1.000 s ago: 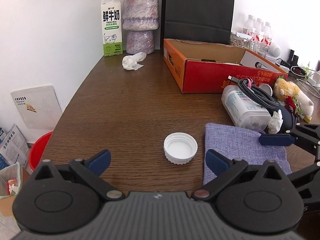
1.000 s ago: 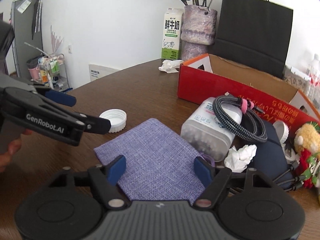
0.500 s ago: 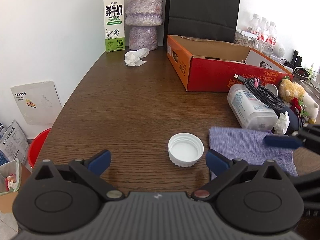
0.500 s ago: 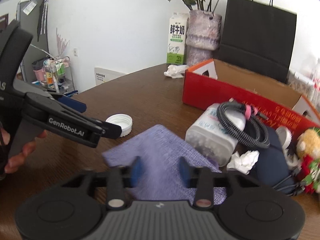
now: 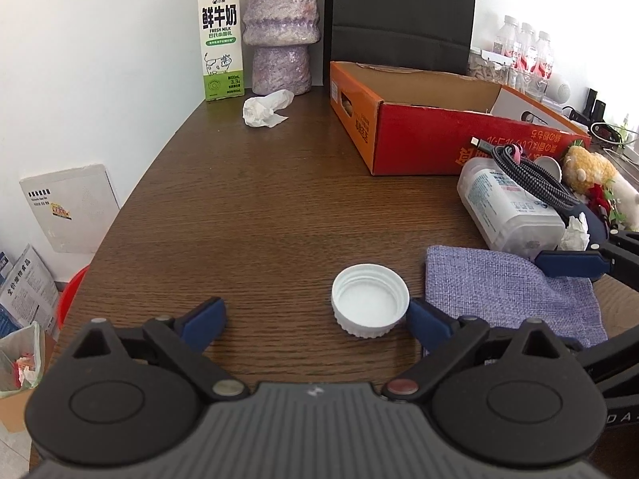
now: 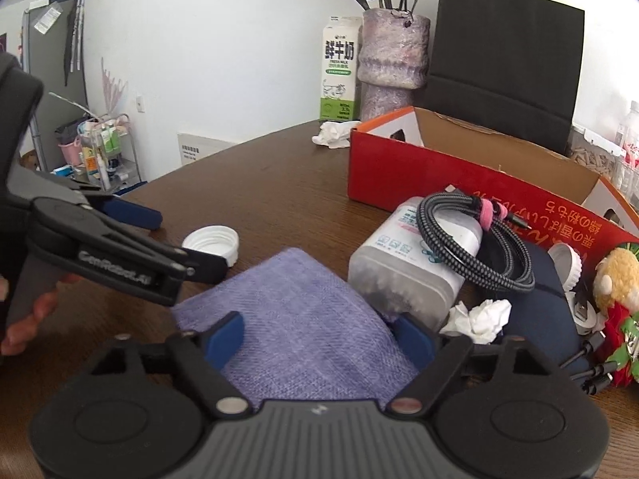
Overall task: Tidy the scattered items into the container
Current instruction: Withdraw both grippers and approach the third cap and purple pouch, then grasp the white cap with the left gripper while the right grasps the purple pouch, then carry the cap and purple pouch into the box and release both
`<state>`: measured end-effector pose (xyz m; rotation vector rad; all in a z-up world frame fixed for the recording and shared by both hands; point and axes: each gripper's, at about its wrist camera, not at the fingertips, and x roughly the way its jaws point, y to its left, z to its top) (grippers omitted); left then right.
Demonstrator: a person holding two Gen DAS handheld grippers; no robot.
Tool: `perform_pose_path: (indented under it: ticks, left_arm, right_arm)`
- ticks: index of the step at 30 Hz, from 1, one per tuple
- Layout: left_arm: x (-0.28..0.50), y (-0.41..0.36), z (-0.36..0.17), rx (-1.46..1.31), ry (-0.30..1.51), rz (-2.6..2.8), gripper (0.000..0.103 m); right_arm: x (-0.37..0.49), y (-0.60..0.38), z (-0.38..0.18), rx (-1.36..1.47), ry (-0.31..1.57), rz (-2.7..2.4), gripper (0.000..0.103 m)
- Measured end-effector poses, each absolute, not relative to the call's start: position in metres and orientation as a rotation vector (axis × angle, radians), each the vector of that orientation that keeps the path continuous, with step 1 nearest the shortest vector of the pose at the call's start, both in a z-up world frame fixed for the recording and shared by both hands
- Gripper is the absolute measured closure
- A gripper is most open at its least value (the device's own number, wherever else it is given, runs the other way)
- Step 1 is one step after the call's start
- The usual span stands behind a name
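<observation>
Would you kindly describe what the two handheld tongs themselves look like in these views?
Both tongs are alike: a ribbed grey body with two round black hubs, angular black linkage arms with silver and reddish pivot pins, and dark blue pads on the fingertips. The left tongs carry white "GenRobot.AI" lettering along one arm. The right tongs show no lettering. No cables or sleeves are visible.

a milk carton (image 5: 220,36) and purple vase (image 5: 280,24) stand at the wall beside a black, probably paper, bag (image 6: 507,52).
</observation>
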<state>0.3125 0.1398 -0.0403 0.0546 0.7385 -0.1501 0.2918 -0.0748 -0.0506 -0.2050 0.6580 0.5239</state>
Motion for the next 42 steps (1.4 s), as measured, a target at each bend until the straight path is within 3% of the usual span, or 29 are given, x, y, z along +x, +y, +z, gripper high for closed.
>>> perform_pose_path:
  ticks: [6,9,12,13,14,31,42]
  left_arm:
    - [0.314,0.136,-0.04,0.065,0.725,-0.154,0.015]
    - [0.313,0.132,-0.039,0.074,0.712,-0.167,0.027]
    - [0.31,0.128,-0.037,0.079,0.698,-0.194,0.055]
    - [0.308,0.127,-0.036,0.08,0.696,-0.201,0.062]
    - [0.307,0.125,-0.035,0.083,0.696,-0.202,0.062]
    - [0.269,0.13,-0.005,-0.015,0.618,-0.137,0.062]
    - [0.272,0.087,0.039,-0.013,0.497,-0.145,0.062]
  right_arm:
    - [0.284,-0.074,-0.049,-0.23,0.638,0.536,0.059]
    - [0.285,-0.077,-0.048,-0.24,0.628,0.505,0.086]
    - [0.288,-0.083,-0.046,-0.217,0.63,0.506,0.089]
    - [0.287,-0.083,-0.045,-0.22,0.624,0.509,0.095]
    - [0.286,-0.083,-0.044,-0.217,0.619,0.518,0.098]
    - [0.264,-0.103,-0.002,-0.15,0.478,0.604,0.099]
    - [0.265,-0.149,0.033,-0.126,0.37,0.576,0.099]
